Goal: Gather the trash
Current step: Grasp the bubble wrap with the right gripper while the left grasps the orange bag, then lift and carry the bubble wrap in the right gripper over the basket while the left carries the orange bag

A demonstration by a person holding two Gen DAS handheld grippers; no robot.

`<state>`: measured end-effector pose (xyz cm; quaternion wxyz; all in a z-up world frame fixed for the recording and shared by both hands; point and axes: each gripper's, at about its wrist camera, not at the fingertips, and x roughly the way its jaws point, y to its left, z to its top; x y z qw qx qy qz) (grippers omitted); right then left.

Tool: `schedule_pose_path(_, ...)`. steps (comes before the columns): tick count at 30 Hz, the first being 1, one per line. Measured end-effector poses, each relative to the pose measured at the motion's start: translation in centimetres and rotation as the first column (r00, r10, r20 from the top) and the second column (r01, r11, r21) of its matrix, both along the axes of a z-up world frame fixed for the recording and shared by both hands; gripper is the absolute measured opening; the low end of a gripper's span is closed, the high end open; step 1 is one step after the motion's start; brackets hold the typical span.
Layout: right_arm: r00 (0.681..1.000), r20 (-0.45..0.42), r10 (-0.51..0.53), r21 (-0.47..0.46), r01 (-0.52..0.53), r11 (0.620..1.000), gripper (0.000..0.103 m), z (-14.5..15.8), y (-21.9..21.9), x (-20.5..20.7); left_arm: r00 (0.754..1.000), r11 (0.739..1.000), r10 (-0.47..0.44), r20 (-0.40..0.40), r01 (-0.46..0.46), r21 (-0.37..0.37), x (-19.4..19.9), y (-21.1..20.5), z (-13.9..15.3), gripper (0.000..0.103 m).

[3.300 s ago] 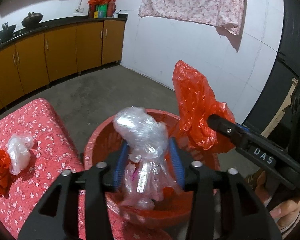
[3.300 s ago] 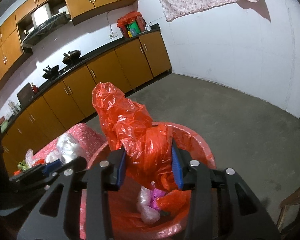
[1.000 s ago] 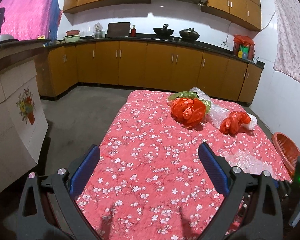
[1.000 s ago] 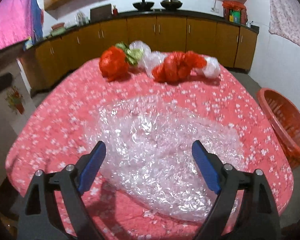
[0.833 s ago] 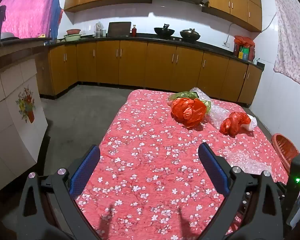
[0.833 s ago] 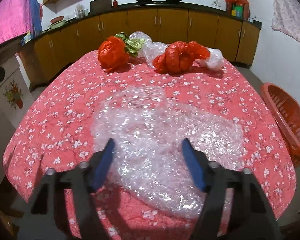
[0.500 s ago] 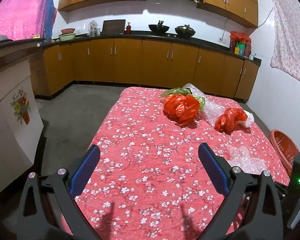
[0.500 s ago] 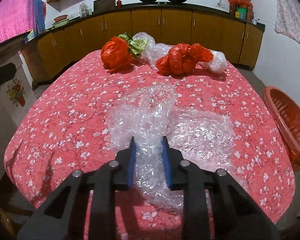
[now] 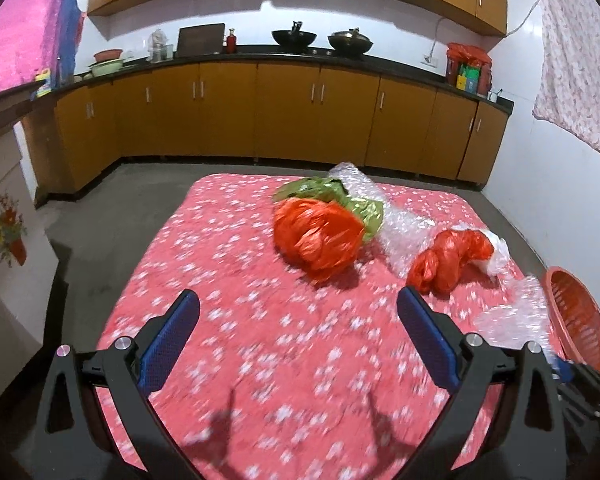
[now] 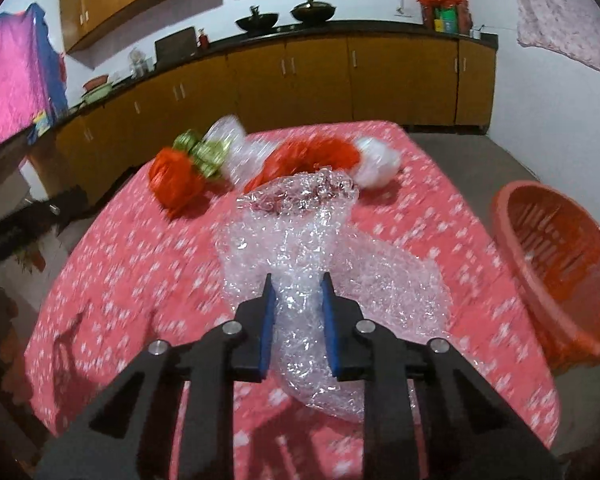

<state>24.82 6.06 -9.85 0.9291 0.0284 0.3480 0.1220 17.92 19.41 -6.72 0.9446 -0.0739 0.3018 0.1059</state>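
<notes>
My right gripper (image 10: 298, 280) is shut on a sheet of clear bubble wrap (image 10: 300, 224) and holds it bunched up above the red flowered tablecloth (image 10: 140, 264). The bubble wrap also shows in the left wrist view (image 9: 512, 316) at the right. My left gripper (image 9: 296, 328) is open and empty over the near part of the table. A red plastic bag (image 9: 320, 236) with a green bag (image 9: 340, 196) behind it, more bubble wrap (image 9: 384, 216), a twisted red bag (image 9: 448, 260) and a white bag (image 9: 496, 256) lie at the far side. An orange basket (image 10: 560, 256) stands right of the table.
Brown kitchen cabinets (image 9: 260, 112) with a black counter run along the back wall, with woks and containers on top. A cloth (image 9: 572, 60) hangs on the white wall at the right. Grey floor (image 9: 100, 216) lies left of the table.
My right gripper has shut on the bubble wrap and lifted it off the cloth, bunching it. My left gripper has stayed open and moved slightly forward over the table.
</notes>
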Motion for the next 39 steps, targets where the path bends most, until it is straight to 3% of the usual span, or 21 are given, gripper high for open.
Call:
schedule_pose_path(6, 0.999, 0.000, -0.032, 0.015, 0.032, 0.999, 0.022, 0.6, -1.9, 2.8, 1.000, 1.000, 0.021, -0.015, -0.021, -0.023, 5.5, -0.6, -1.0, 0.099)
schedule_pose_path(13, 0.999, -0.019, -0.038, 0.042, 0.038, 0.998, 0.022, 0.2, -3.2, 4.7, 0.994, 0.998, 0.066, -0.086, -0.065, 0.017, 10.4, -0.2, -2.7, 0.099)
schedule_pose_path(19, 0.999, -0.028, -0.029, 0.059, 0.030, 0.998, 0.022, -0.1, -3.4, 5.3, 0.991, 0.997, 0.068, -0.114, -0.071, -0.022, 11.4, 0.5, -3.6, 0.078)
schedule_pose_path(26, 0.999, -0.033, -0.027, 0.064, 0.029, 0.998, 0.022, -0.2, -3.3, 5.0, 0.993, 0.999, -0.004, -0.115, -0.002, -0.053, 10.5, 0.3, -3.8, 0.021)
schedule_pose_path(29, 0.999, -0.029, -0.029, 0.062, 0.031, 0.998, 0.022, 0.0, -3.3, 4.6, 0.995, 0.997, -0.024, -0.096, 0.017, -0.077, 9.1, 0.3, -3.5, 0.014)
schedule_pose_path(39, 1.000, 0.006, -0.025, 0.064, 0.024, 0.998, 0.022, 1.6, -3.6, 2.8, 0.992, 0.988, -0.118, -0.034, 0.114, -0.100, 3.2, -0.3, -1.1, 0.012)
